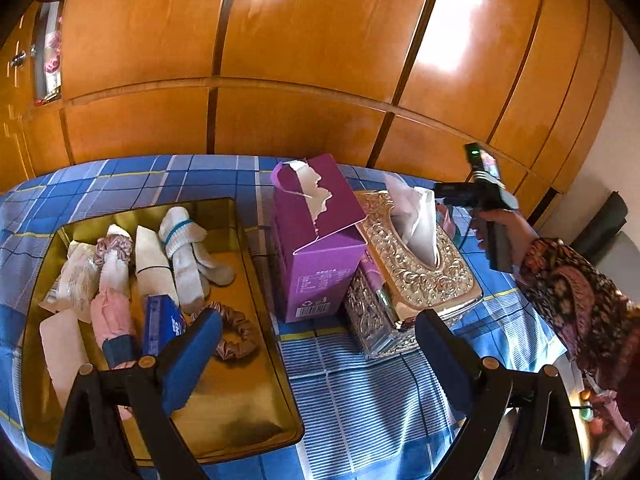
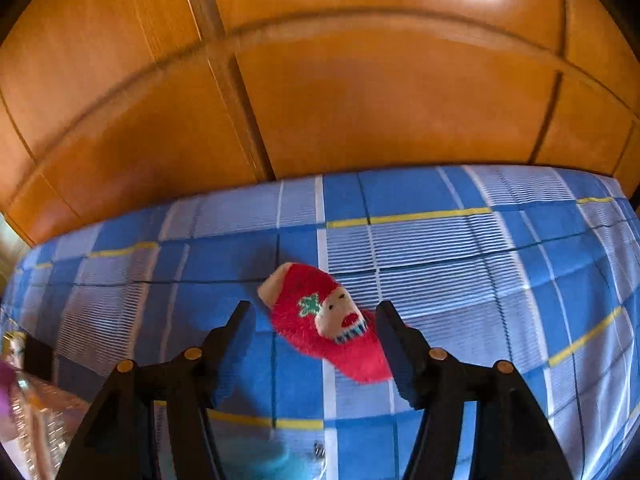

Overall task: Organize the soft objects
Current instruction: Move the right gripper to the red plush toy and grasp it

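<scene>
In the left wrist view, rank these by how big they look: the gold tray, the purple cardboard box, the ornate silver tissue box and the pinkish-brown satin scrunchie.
1. Gold tray, clearly largest.
2 and 3. Purple cardboard box and ornate silver tissue box look alike, so I won't rank them.
4. Pinkish-brown satin scrunchie, smallest though nearer the camera.

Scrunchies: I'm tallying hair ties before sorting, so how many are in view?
2, both in the gold tray: one scrunchie lies flat by the left gripper's finger; another wraps a cloth bundle at the tray's back. Others may hide under the pile.
</scene>
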{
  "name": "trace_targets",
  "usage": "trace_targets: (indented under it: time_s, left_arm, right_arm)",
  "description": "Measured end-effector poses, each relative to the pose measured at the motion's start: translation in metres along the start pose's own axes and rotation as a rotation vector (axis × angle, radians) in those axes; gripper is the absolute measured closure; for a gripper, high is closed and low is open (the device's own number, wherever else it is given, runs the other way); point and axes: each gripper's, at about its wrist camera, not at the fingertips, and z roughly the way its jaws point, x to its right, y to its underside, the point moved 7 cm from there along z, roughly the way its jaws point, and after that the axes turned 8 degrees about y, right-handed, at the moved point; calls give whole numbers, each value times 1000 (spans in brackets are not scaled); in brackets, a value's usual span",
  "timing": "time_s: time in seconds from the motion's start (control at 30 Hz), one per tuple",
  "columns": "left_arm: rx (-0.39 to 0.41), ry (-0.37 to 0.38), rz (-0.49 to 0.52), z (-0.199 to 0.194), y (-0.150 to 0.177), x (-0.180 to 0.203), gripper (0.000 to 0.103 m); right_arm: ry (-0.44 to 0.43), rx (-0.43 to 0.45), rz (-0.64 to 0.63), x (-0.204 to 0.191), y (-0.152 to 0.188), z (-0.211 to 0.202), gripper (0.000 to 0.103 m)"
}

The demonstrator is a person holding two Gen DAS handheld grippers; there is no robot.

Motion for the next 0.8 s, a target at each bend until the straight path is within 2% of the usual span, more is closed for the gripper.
trace_targets:
  time_s: [0.1,0.17,0.2,0.23,0.27,0.33,0.43,0.67,0.8]
  left_arm:
    - [0,2,8,0,-4,4,5]
    - [1,7,18,0,-8,9,5]
    - [2,14,24,1,-10,12,5]
    - [1,19,30,2,-12,16,5]
    - [-3,23,42,4,-15,21,5]
    - [-8,34,63,8,-20,31,5]
    - [-34,42,88,16,-30,46,5]
    - [-91,71,187,46,-66,95,5]
    - [-130,105,259,67,-86,125,2]
  right_arm:
    - [13,-66,-7,-2,7,18,40]
    - [0,-65,1,-1,10,21,40]
    - [-5,-50,12,1,12,20,44]
    - [-14,-37,26,3,13,18,51]
    - [-27,-33,38,6,14,16,54]
    - [-55,-25,62,12,19,10,66]
    - [-80,-4,90,21,26,-7,75]
    - [-146,40,251,56,67,-59,76]
    - [-224,40,327,62,115,-82,76]
